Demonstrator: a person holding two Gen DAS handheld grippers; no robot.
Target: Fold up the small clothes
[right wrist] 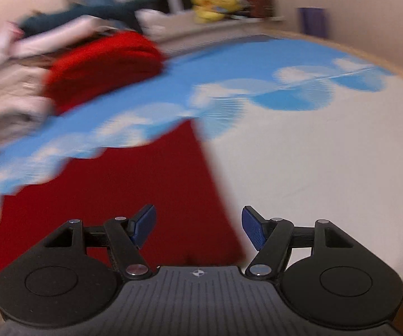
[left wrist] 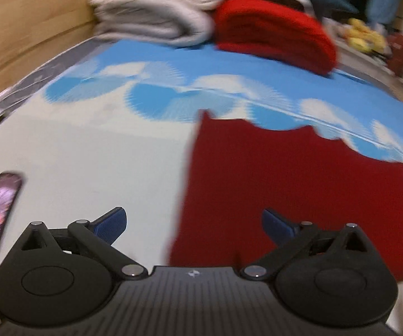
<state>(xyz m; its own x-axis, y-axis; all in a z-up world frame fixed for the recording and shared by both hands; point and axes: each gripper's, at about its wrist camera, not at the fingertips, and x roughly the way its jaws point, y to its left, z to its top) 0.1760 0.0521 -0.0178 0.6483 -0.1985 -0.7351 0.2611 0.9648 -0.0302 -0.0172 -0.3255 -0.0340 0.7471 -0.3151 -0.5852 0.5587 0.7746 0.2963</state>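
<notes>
Two grippers are held above a dark red flat-spread garment (left wrist: 299, 190) on the blue-and-white cloud-printed table (left wrist: 89, 154). The left gripper (left wrist: 194, 224) and right gripper (right wrist: 198, 228) are both seen with jaws spread, nothing between them. A folded bright red cloth (left wrist: 274, 36) is stacked at the far edge.

Both views sit just behind their own fingers and look forward and downward across the tabletop (left wrist: 75, 151), close above it. The left hand-held gripper (left wrist: 194, 221) fills the bottom of its view and faces the dark red cloth (left wrist: 299, 190) from that cloth's left edge. The right hand-held gripper (right wrist: 198, 226) sees the same cloth (right wrist: 134, 190) from its right edge. Both views also share the folded bright red garment (left wrist: 274, 36) and the pale pile (left wrist: 153, 8) at the far side; both are motion-blurred.
</notes>
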